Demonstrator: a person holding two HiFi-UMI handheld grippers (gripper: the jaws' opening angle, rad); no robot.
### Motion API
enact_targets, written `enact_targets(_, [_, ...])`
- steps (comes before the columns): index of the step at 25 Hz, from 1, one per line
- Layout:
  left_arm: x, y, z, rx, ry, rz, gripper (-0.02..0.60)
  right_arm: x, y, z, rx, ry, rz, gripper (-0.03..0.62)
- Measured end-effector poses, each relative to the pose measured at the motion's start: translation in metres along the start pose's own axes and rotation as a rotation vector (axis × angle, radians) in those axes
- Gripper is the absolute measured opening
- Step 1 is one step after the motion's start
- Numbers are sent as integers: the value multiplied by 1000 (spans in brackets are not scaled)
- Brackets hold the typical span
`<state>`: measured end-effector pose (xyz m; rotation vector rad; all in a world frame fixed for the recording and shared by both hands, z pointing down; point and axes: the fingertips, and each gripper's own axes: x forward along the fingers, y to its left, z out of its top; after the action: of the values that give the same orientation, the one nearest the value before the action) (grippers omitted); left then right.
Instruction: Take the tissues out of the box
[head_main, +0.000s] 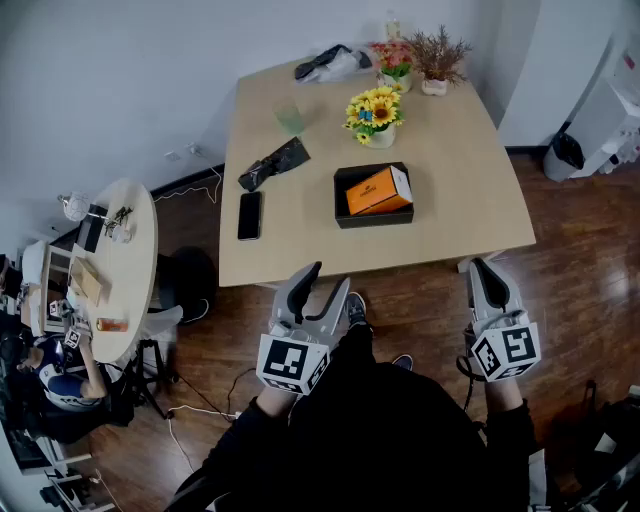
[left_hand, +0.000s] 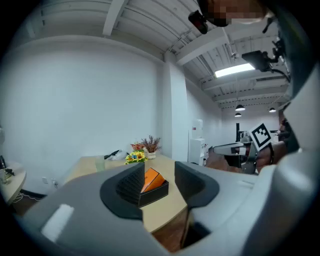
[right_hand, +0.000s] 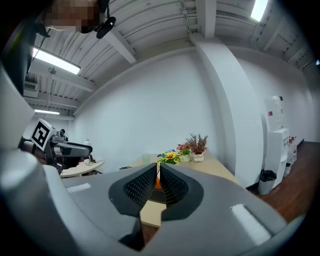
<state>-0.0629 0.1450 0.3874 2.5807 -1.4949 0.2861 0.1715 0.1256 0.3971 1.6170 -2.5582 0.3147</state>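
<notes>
Left tongs (head_main: 330, 276): spread, nothing between them. Right tongs (head_main: 487, 268): pressed together, pinching nothing. We hold both low, by our body, short of the near edge of the table (head_main: 470, 215) and well apart from everything on it. We judge the task not yet begun; the tongs sit back because we have not stepped up to reach.

The black box (head_main: 343, 215) lies near the table's middle, towards our side. An orange tissue pack (head_main: 378, 190) lies tilted inside it with one end raised above the rim, which should give the tongs an edge to take. The spread left tongs look readier for a first grab. The right ones must part before they can help.

Around the box, none touching it: a sunflower pot (head_main: 374, 116) just behind, a phone (head_main: 250, 215) and a black pouch (head_main: 274, 163) to the left, a green cup (head_main: 290, 118) farther back.

Head view only: the whole table layout, the round side table (head_main: 135, 215) at left, our shoes on the wood floor. Left gripper view only: the pack's tilt from the side, framed in the gap, and the right gripper's marker cube alongside. Right gripper view only: a thin orange sliver through the closed slit, plus a water dispenser (right_hand: 276, 135) and bin (right_hand: 266, 181) by the wall.
</notes>
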Motion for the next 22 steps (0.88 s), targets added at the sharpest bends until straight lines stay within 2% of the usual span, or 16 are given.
enact_targets(4, [45,35,6,33,-43,-52,89,55,6,11,-42,-5,-2,11])
enact_targets(6, [66,53,7,9,-57,-75,15,79,6,11,-48,25,-21,8])
enact_targets(7, [76,62,8,-17,-59,-93,0,91,4,10,-44,42,-31,2])
enact_targets(9, [96,81,11,-54,-55,-135,0,115,0,9,-28,66,-52,0])
enact_targets(13, [134,111,2,-34,6,-201,0,162,-3,0,-38,144,-61,0])
enact_targets(15, [151,119,-13,-23,74,-242,0,189,0,-13,-90,208,-21,0])
enact_targets(17, [163,118,-29,-43,136,-300,0,214,7,-26,-131,274,56,0])
enact_targets(18, [168,116,-34,-58,158,-328,52,225,11,-32,-145,305,105,6])
enact_targets(19, [173,114,-37,-74,178,-349,168,235,15,-38,-157,335,160,71])
enact_targets(20, [179,113,-41,-89,198,-365,235,245,19,-43,-170,363,219,152])
enact_targets(22, [192,111,-48,-118,244,-385,298,263,25,-53,-216,418,347,334])
